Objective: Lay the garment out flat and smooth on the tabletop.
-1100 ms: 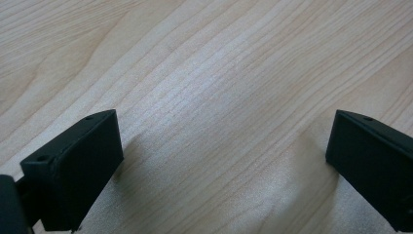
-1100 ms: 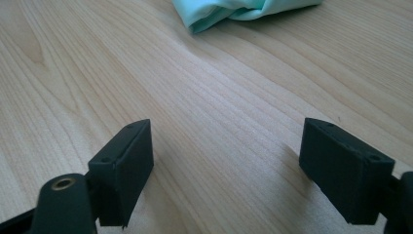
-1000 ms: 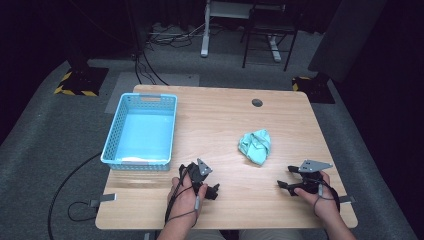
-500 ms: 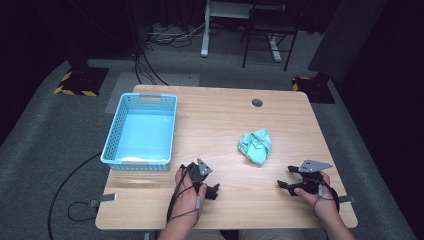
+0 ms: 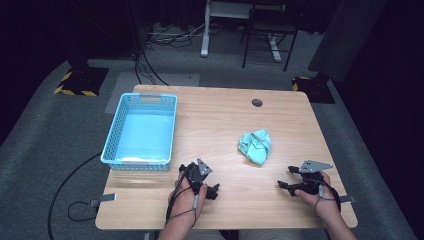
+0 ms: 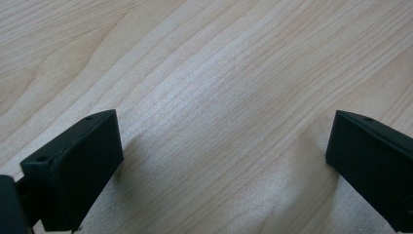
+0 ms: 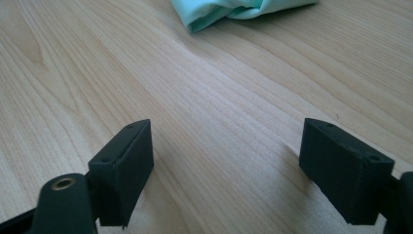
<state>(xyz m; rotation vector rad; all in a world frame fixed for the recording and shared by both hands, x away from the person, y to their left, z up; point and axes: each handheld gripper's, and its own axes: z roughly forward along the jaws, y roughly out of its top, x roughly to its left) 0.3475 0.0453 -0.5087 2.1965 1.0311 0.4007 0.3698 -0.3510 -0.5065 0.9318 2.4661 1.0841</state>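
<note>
High view: pale wood-grain worktop (image 5: 220, 125) with rounded corners and a round dark grommet hole (image 5: 257, 102) near the far edge. Crumpled mint-green cloth (image 5: 255, 145), soft and folded on itself, lying right of centre, near the right gripper (image 5: 287, 185) and apart from it. Light blue plastic basket (image 5: 141, 160), rectangular, lattice walls, standing at the left side. Left gripper (image 5: 214, 192) resting on the near edge, just in front of the basket's near wall, held in a hand; grey three-cornered plate on top. Right gripper likewise held in a hand at the near right, pointing left. No readable writing.

Left gripper view: two matte black blocky fingers (image 6: 78, 168), set wide apart, nothing between them but bare worktop with fine straight grain.

Right gripper view: black fingers (image 7: 124, 170) spread wide, empty, low over the worktop. Cloth (image 7: 234, 10) at the top edge, ahead of the fingers, smooth woven fabric with soft folds, not touched.
</note>
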